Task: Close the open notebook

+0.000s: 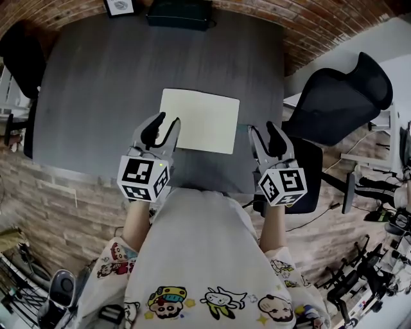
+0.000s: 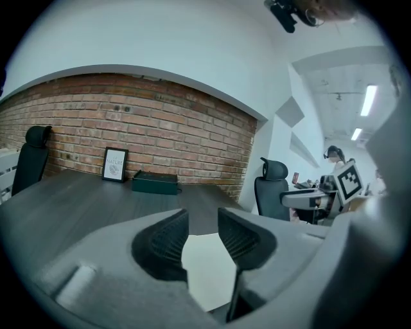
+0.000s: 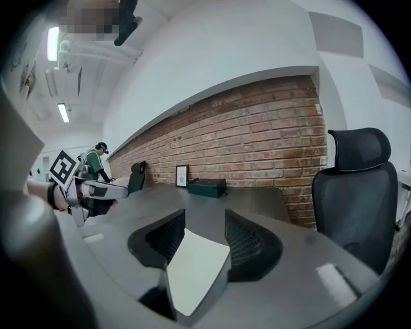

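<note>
**A:** Where's the notebook?

**B:** The notebook [image 1: 200, 121] is flat on the grey table [image 1: 96, 83], pale face up. Can't tell if that's a page spread or a cover.

**A:** Left side?

**B:** The left gripper [image 1: 163, 126] is at the notebook's near-left corner. Jaws are released with nothing between the pads. In its own view, the left gripper [image 2: 200, 222] shows only notebook [image 2: 209, 273] through the gap. Contact with the paper: can't tell.

**A:** Right?

**B:** The right gripper [image 1: 264, 136] is just off the notebook's right edge, clear of it. Jaws are apart and gripping nothing. In its own view, the right gripper [image 3: 204, 225] frames a notebook [image 3: 192, 276] corner.

**A:** Anything else?

**B:** A dark green box [image 1: 178, 14] and a picture frame [image 1: 119, 6] sit well beyond the notebook's far edge. An office chair [image 1: 340, 96] is off its right side.
</note>
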